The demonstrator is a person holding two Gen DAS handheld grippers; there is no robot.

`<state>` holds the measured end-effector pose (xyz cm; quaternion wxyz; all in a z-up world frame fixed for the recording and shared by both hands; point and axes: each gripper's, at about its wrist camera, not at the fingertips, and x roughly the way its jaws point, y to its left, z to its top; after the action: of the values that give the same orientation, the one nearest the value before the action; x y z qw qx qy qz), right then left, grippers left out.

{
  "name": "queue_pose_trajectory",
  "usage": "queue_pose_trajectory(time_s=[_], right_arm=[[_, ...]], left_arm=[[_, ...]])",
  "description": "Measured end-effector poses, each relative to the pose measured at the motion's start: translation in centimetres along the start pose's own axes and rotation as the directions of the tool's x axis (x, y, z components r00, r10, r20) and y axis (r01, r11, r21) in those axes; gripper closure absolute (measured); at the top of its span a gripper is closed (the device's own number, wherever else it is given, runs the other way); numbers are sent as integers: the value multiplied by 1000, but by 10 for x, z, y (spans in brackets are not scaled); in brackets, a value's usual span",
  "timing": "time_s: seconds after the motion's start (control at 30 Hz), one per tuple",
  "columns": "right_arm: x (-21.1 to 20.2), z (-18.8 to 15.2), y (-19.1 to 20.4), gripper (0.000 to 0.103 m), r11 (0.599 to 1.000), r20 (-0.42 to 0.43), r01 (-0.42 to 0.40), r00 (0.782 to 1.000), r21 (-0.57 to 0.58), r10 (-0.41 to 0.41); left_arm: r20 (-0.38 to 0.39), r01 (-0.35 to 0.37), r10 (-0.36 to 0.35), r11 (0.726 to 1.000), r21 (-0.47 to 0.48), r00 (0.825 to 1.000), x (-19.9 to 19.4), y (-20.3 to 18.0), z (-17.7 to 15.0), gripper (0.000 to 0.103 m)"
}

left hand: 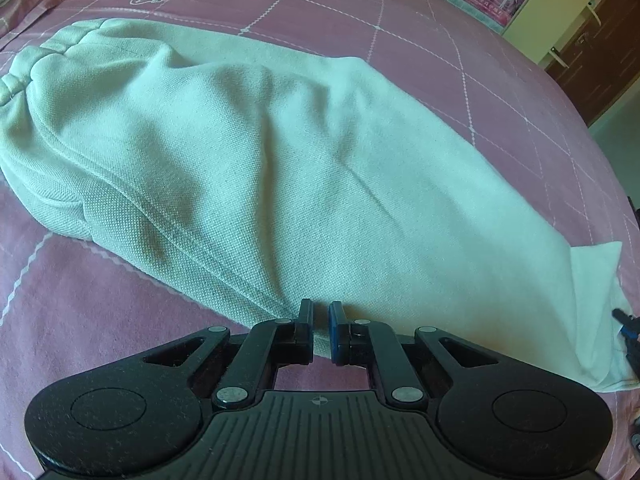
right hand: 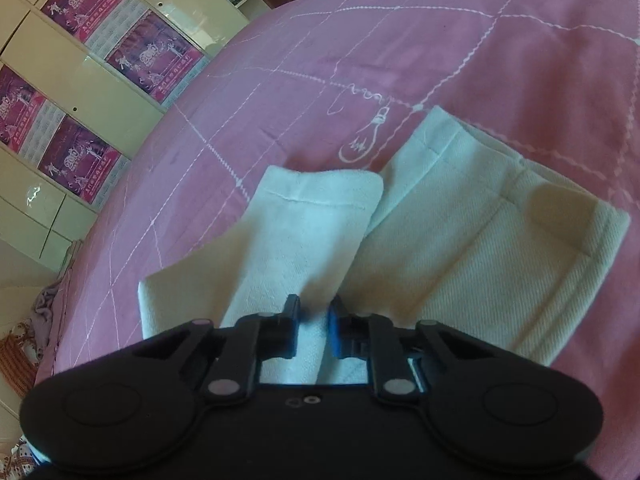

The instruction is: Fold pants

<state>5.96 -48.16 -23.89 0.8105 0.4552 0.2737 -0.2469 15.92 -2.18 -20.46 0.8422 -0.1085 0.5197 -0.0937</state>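
Both your claws pinch the white pants on the pink bedspread.

The pants (left hand: 256, 168) stretch ahead of your left gripper (left hand: 321, 316), clamped on their near edge; your right gripper (right hand: 313, 312) nips the cuffs, bedspread (right hand: 400, 32) beyond.

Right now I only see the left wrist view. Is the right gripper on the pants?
Observer: Yes. The right gripper has pants cloth between its fingers, near the leg ends.
Operator: Are the two hems lined up?
Observer: No. The near hem stops short of the far hem and overlaps that leg's edge.
Operator: What lies past them?
Observer: Bedspread, with a stitched bulb just beyond the hems.
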Motion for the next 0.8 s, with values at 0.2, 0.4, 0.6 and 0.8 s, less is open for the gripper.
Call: queue_pose_trajectory(time_s=[0.2,0.4,0.6,0.8], right_arm=[[-64,20,59,98,966,187,-102,971,-236,148],[-82,-4,-2,98,963,196,96,979,-251,-47],[-65,-19,-30,92,972,114,129,988,-198,-108],[-55,2,-36,65,994,107,67,993,-84,-58]], left_arm=[[6,-14,14,999,31,1000,0,-3,-1,95],[17,-12,11,999,53,1000,-1,-3,-3,95],[16,-10,10,999,43,1000,-2,-3,-3,95],[20,-19,18,999,48,1000,-2,-4,-4,95]])
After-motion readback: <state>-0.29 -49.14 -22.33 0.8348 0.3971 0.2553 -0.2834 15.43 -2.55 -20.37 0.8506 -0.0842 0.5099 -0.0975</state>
